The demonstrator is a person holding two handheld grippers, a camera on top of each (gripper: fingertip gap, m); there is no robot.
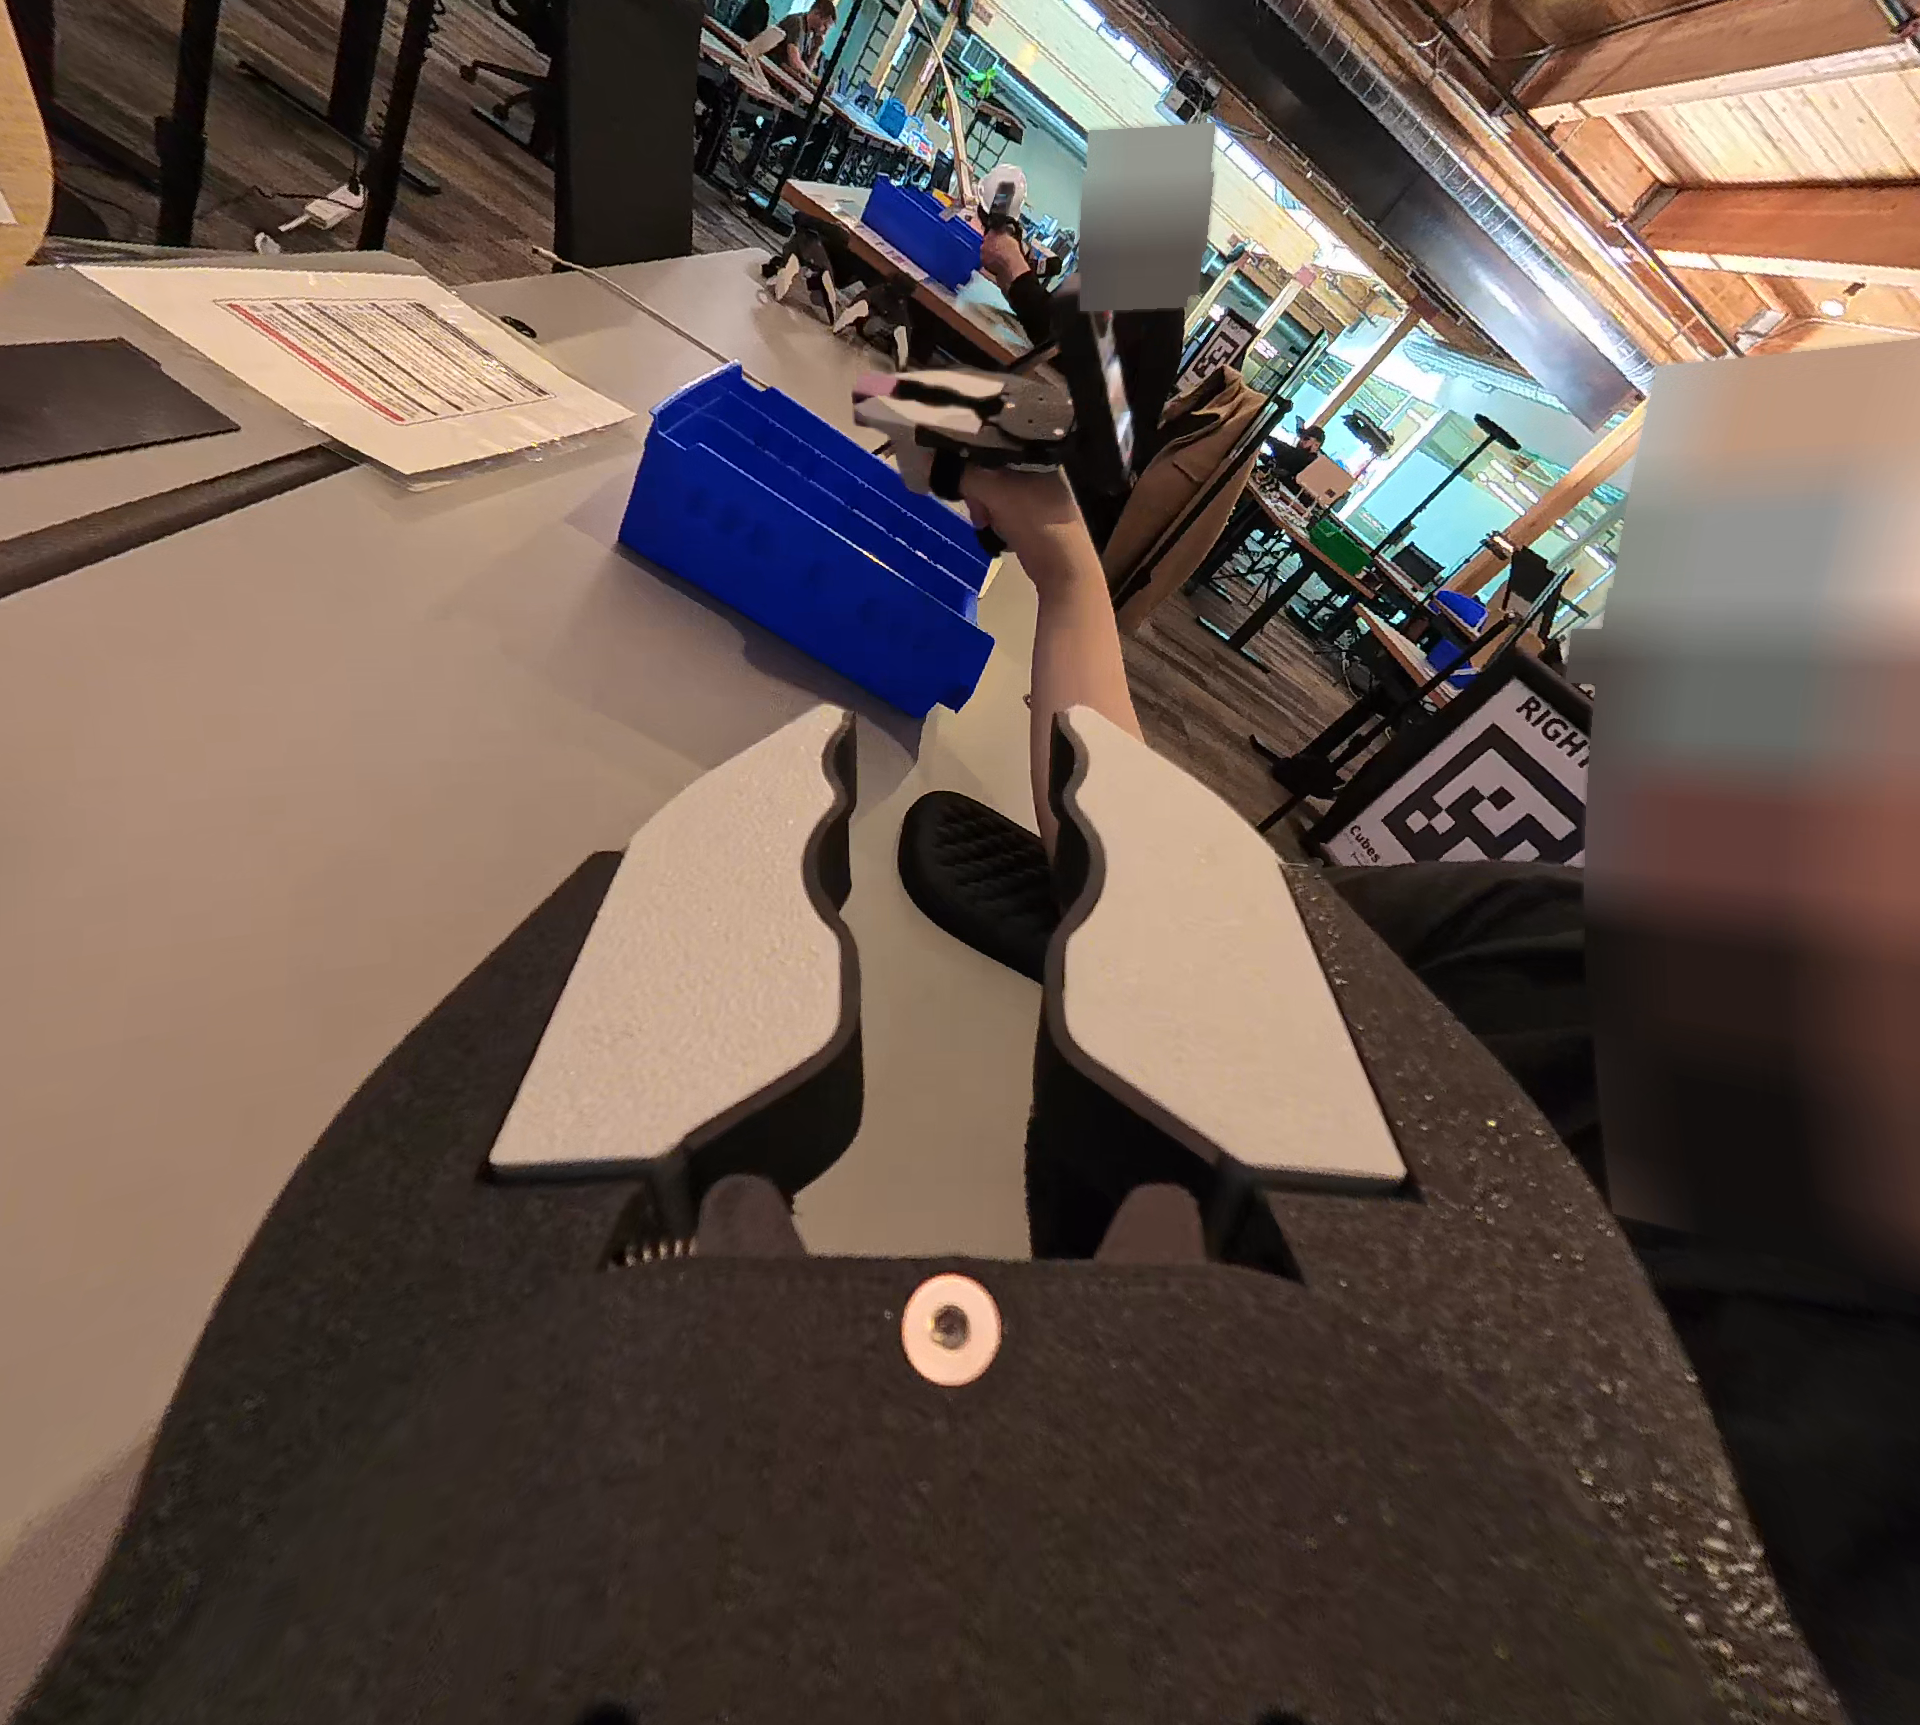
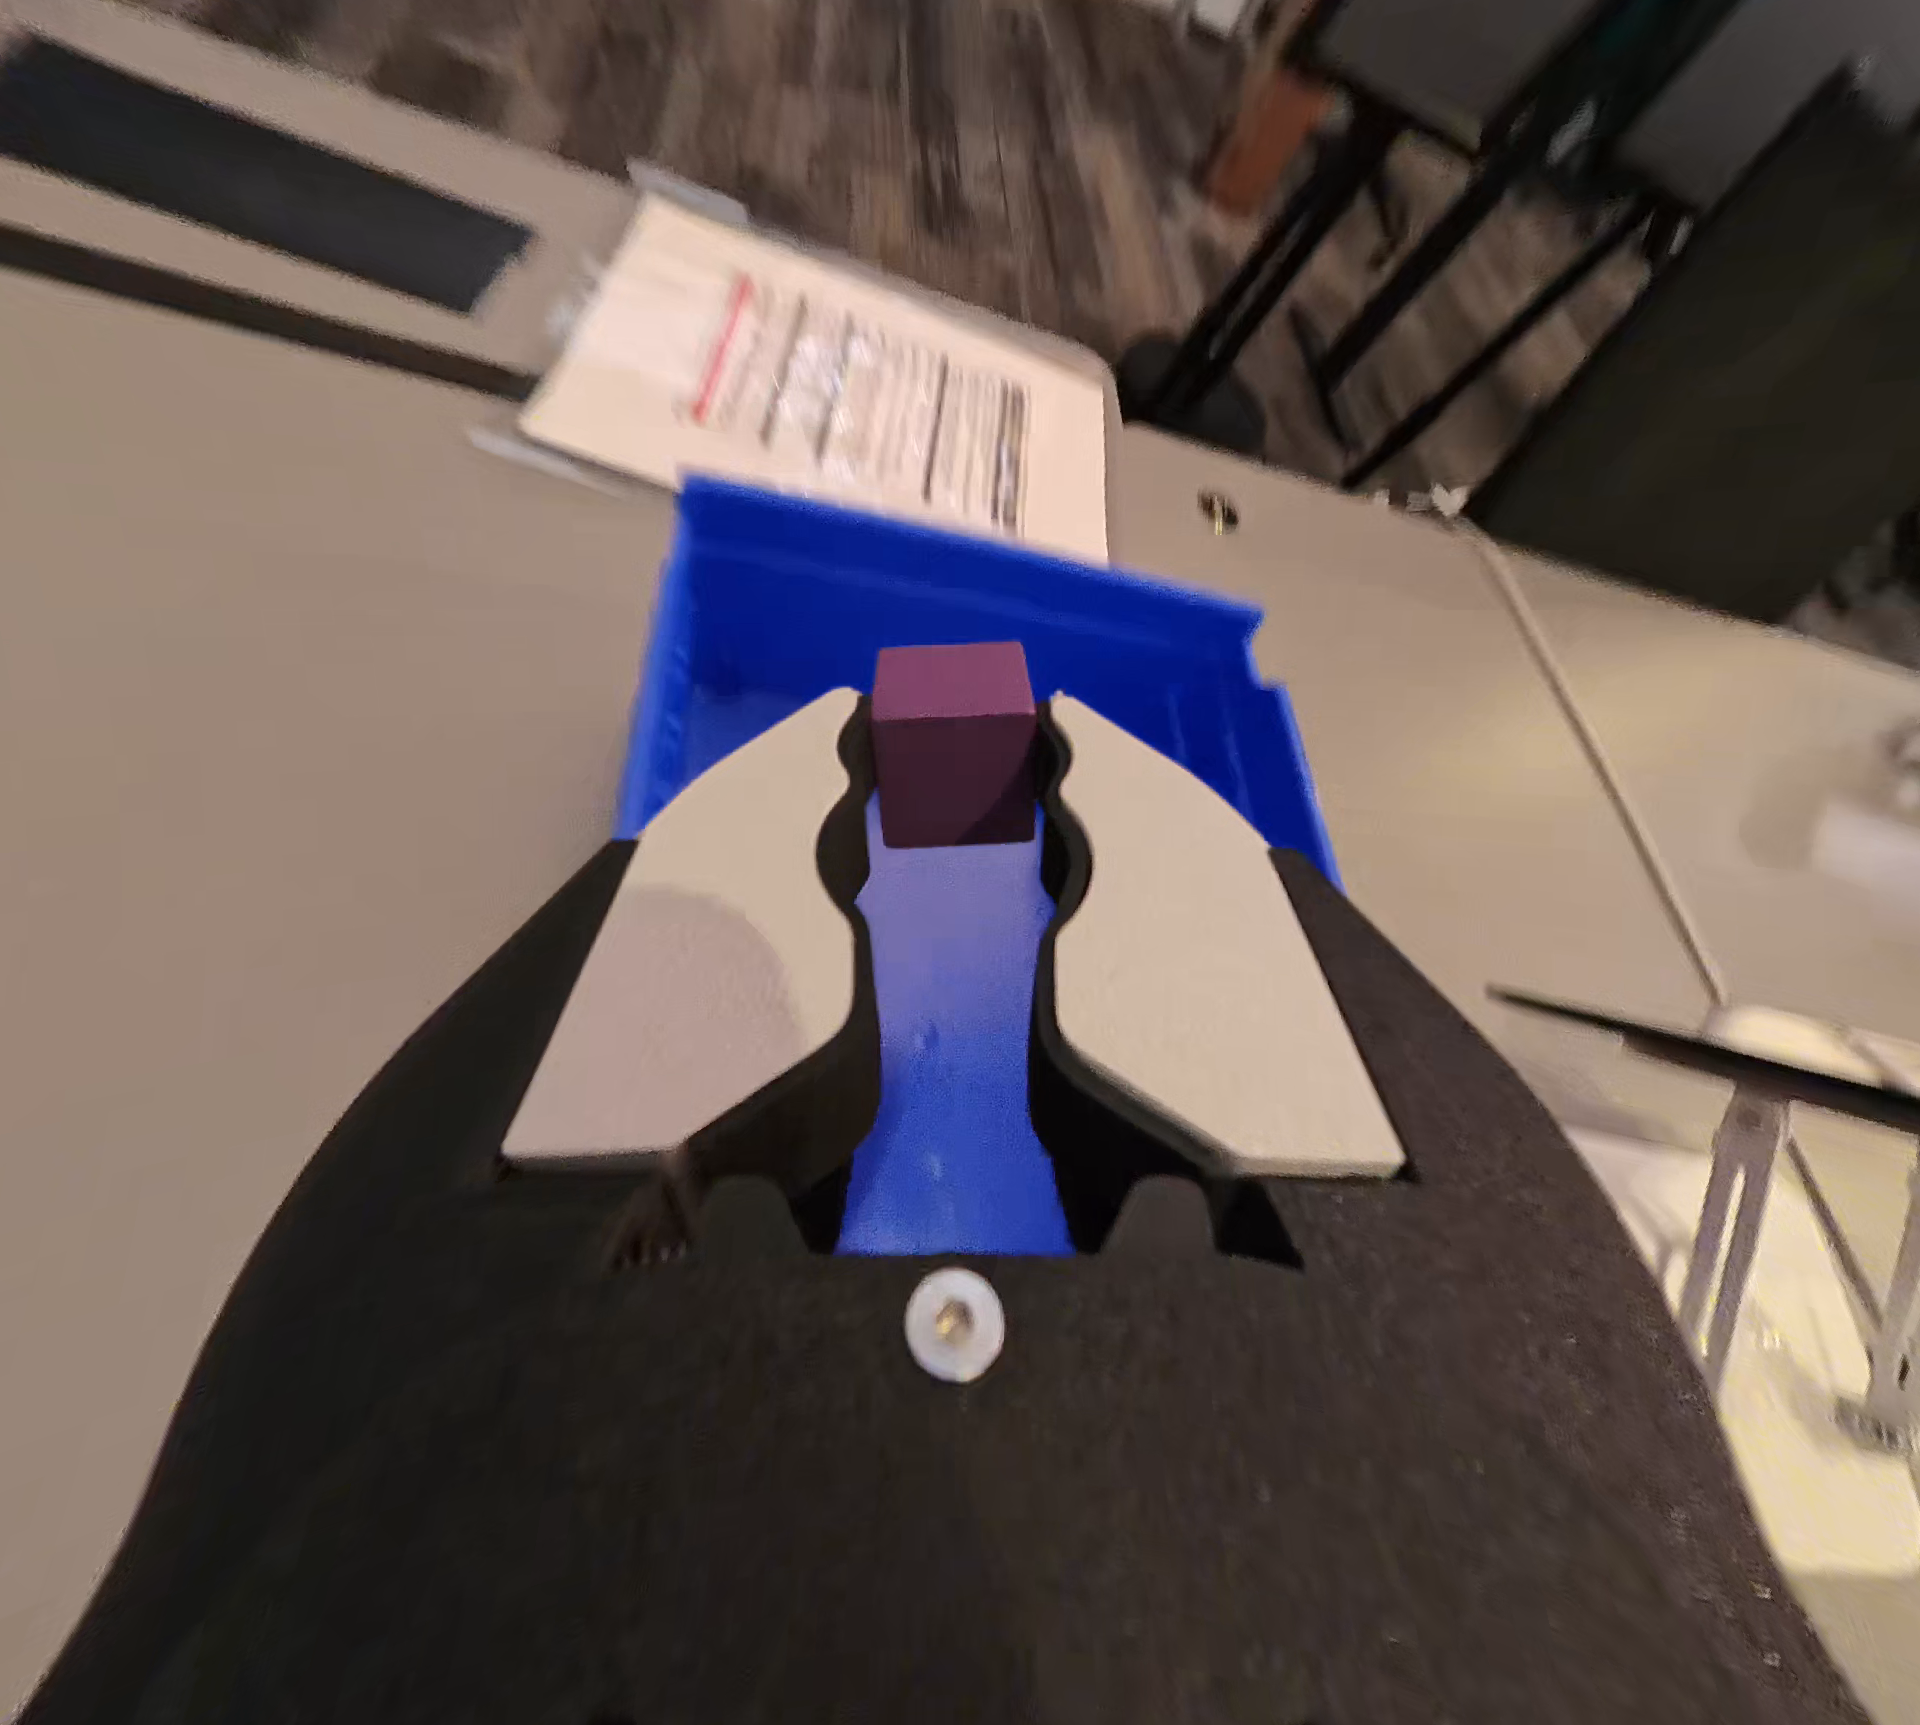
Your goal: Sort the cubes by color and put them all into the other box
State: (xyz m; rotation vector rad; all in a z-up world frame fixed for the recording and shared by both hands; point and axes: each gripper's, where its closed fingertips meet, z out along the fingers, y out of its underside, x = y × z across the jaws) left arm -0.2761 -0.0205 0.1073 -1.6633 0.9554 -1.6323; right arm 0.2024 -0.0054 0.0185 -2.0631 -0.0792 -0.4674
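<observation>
In the right wrist view my right gripper (image 2: 954, 711) is shut on a purple cube (image 2: 951, 745) and holds it above the inside of a blue box (image 2: 935, 595). In the left wrist view my left gripper (image 1: 951, 730) is open and empty, low over the grey table (image 1: 312, 740). The same blue box (image 1: 800, 553) stands beyond it, and the right gripper (image 1: 883, 402) is seen above the box's far end with the cube (image 1: 878, 383) at its tips. No other cubes show; the box's inside is mostly hidden.
A laminated paper sheet (image 1: 353, 366) and a black mat (image 1: 94, 402) lie at the table's far left. A black oval object (image 1: 982, 875) lies just ahead of the left gripper. A marker board (image 1: 1475, 792) stands off the table's right edge. Another blue bin (image 1: 920, 231) sits on a far table.
</observation>
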